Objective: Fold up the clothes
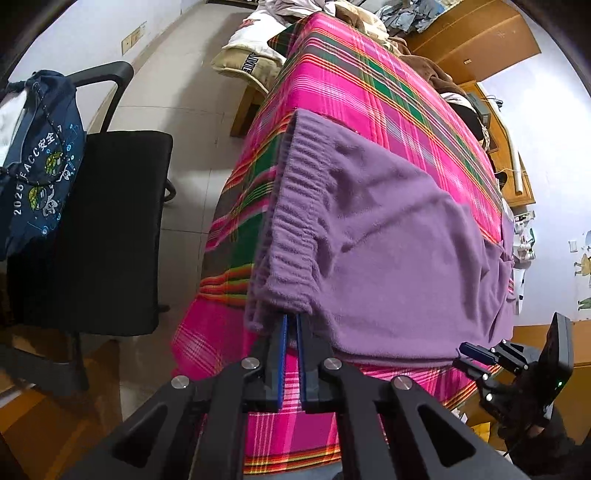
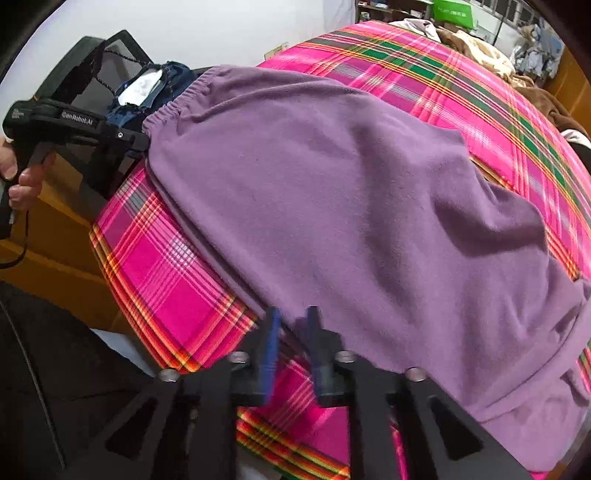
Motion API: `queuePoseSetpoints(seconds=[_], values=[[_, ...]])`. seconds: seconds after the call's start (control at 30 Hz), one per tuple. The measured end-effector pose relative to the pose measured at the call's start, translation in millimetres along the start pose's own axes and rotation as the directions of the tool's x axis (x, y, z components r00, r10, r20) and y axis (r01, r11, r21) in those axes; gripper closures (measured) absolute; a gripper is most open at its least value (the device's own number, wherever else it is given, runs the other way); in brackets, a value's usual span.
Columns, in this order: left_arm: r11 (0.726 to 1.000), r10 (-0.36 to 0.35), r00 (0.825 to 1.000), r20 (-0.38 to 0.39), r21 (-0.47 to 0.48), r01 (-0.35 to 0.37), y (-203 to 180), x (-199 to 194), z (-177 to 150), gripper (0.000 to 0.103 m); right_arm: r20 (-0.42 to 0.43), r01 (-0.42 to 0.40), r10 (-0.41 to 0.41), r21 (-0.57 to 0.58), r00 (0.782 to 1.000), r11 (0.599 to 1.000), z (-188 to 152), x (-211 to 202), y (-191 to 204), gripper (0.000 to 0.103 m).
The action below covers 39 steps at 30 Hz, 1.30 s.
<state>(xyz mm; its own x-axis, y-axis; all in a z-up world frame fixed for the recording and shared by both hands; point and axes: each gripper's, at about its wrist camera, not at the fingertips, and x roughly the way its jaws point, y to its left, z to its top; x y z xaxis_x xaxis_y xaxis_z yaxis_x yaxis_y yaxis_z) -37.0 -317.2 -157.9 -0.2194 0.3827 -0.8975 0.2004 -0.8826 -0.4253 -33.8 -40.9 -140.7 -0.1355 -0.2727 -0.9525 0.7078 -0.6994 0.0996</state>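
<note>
Purple fleece trousers (image 1: 388,240) (image 2: 332,184) lie spread across a pink plaid bed cover (image 1: 351,74) (image 2: 166,273), with the ribbed elastic waistband (image 1: 291,206) at the bed's left edge. My left gripper (image 1: 292,321) is shut on the near corner of that waistband, the fabric draping over its tips. From the right wrist view it (image 2: 142,142) shows at the waistband, held by a hand (image 2: 22,173). My right gripper (image 2: 293,317) (image 1: 465,350) stands at the trousers' near edge, jaws apart, with the fabric edge at its tips but not pinched.
A black office chair (image 1: 110,221) with a dark blue printed bag (image 1: 40,158) over its back stands left of the bed. Pillows (image 1: 251,55) and piled clothes (image 2: 480,48) lie at the far end. Wooden furniture (image 1: 480,33) lines the right wall.
</note>
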Motion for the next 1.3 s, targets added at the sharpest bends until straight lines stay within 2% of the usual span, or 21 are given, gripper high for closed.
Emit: queuePoseSetpoints(seconds=[0.03, 0.3, 0.37, 0.43, 0.57, 0.73, 0.8, 0.9, 0.93, 1.0, 1.13, 1.3], values=[[1.000, -0.001, 1.000, 0.000, -0.001, 0.001, -1.1, 0.2, -0.3, 0.099, -0.003, 0.002, -0.002, -0.012, 1.000, 1.000, -10.2, -6.2, -0.4, 0.082], [0.999, -0.017, 1.000, -0.009, -0.031, 0.017, -2.5, 1.0, 1.5, 0.097, -0.011, -0.014, 0.013, -0.063, 1.000, 0.998, -4.0, -0.5, 9.5, 0.082], [0.999, -0.033, 0.999, 0.002, -0.042, 0.033, -1.7, -3.3, 0.8, 0.094, -0.009, -0.020, 0.020, -0.070, 1.000, 0.997, -3.1, -1.4, 10.7, 0.082], [0.996, -0.055, 0.998, 0.015, -0.062, 0.056, 2.5, -7.1, 0.4, 0.082, -0.013, -0.019, 0.019, -0.072, 1.000, 0.997, -2.1, 0.5, 10.4, 0.082], [0.992, -0.078, 0.997, 0.015, -0.099, 0.079, 4.9, -2.7, 5.8, 0.079, -0.023, -0.010, 0.008, -0.068, 1.000, 0.998, 0.6, 5.6, 8.6, 0.082], [0.987, -0.114, 0.993, 0.031, -0.108, 0.116, 4.3, -5.9, 5.0, 0.074, -0.030, 0.005, -0.007, -0.047, 1.000, 0.999, 3.0, 8.7, 3.8, 0.096], [0.983, -0.122, 0.992, 0.028, -0.133, 0.125, 8.8, -3.6, 6.1, 0.074, -0.030, 0.007, -0.009, -0.037, 1.000, 0.999, 3.4, 8.6, 1.9, 0.097], [0.980, -0.126, 0.991, 0.035, -0.152, 0.130, 12.4, 0.0, 9.4, 0.076, -0.035, 0.009, -0.010, -0.040, 0.999, 0.999, 3.4, 10.0, 1.9, 0.099], [0.979, -0.126, 0.991, 0.042, -0.155, 0.131, 13.0, 0.8, 10.5, 0.088, -0.036, 0.008, -0.009, -0.040, 0.999, 0.999, 3.4, 10.1, 1.7, 0.100], [0.979, -0.115, 0.992, 0.049, -0.162, 0.122, 14.5, -0.3, 9.3, 0.093, -0.034, 0.005, -0.006, -0.043, 0.999, 0.999, 3.8, 8.0, 1.8, 0.101], [0.983, -0.109, 0.992, 0.064, -0.141, 0.117, 17.9, -5.5, 2.2, 0.095, -0.022, -0.011, 0.010, -0.057, 1.000, 0.998, 1.3, 0.4, 3.4, 0.101], [0.984, -0.102, 0.994, 0.039, -0.142, 0.106, 23.8, 4.2, 3.2, 0.095, -0.053, -0.031, 0.028, -0.047, 0.998, 0.998, -4.5, 10.1, 1.4, 0.101]])
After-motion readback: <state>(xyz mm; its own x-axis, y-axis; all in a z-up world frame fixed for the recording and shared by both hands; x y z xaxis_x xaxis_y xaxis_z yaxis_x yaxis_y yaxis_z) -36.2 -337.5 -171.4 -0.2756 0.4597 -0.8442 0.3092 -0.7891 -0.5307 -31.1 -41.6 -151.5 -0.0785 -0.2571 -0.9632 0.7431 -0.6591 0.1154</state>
